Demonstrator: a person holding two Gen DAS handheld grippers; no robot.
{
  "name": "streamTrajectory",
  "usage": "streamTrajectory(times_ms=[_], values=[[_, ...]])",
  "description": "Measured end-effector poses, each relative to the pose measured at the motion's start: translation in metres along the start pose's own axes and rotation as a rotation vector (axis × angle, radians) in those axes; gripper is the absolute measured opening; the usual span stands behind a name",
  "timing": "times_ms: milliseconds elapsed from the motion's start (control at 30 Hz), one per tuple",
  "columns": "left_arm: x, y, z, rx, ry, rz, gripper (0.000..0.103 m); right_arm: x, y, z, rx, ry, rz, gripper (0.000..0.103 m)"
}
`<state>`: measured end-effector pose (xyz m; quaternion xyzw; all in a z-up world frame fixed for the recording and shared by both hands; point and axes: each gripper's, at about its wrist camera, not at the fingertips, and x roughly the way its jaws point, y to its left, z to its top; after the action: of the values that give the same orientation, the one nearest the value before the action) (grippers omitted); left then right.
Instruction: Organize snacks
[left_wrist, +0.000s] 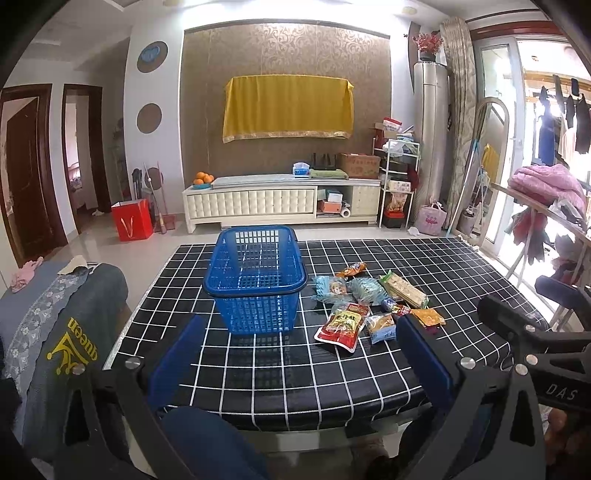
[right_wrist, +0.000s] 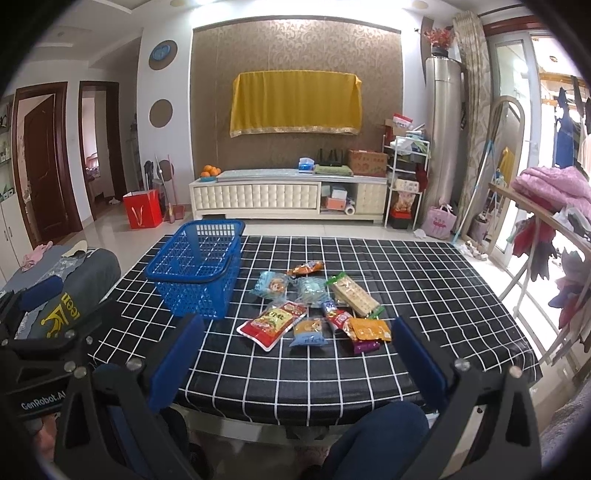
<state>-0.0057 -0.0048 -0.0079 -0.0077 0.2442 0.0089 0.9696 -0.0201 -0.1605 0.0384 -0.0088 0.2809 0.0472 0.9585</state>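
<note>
Both tools sit spread wide and empty at the table's near edge: your left gripper (left_wrist: 301, 354) faces the blue basket (left_wrist: 255, 278), your right gripper (right_wrist: 295, 354) faces the snack pile (right_wrist: 314, 308) lying just right of the basket. The packets overlap, so you risk pinching two at once or dragging neighbours across the checked cloth (right_wrist: 424, 295). The basket looks light; nudge its rim and it may slide. Right of the basket, nothing blocks your reach.
</note>
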Motion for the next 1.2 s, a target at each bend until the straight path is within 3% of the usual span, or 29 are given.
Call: streamTrajectory(times_ms=[633, 967, 1133, 1200], values=[[-0.003, 0.000, 0.004, 0.008, 0.009, 0.001, 0.102, 0.002, -0.004, 0.007, 0.008, 0.025, 0.002, 0.103], [0.008, -0.008, 0.029, 0.012, 0.009, -0.014, 0.102, 0.005, -0.023, 0.036, 0.009, -0.025, -0.001, 0.103], [0.015, -0.018, 0.052, 0.014, -0.022, -0.048, 0.102, 0.009, -0.035, 0.050, -0.009, -0.120, -0.135, 0.103], [0.020, -0.023, 0.060, 0.022, -0.032, -0.038, 0.102, 0.018, -0.045, 0.055, 0.007, -0.118, -0.129, 0.103]])
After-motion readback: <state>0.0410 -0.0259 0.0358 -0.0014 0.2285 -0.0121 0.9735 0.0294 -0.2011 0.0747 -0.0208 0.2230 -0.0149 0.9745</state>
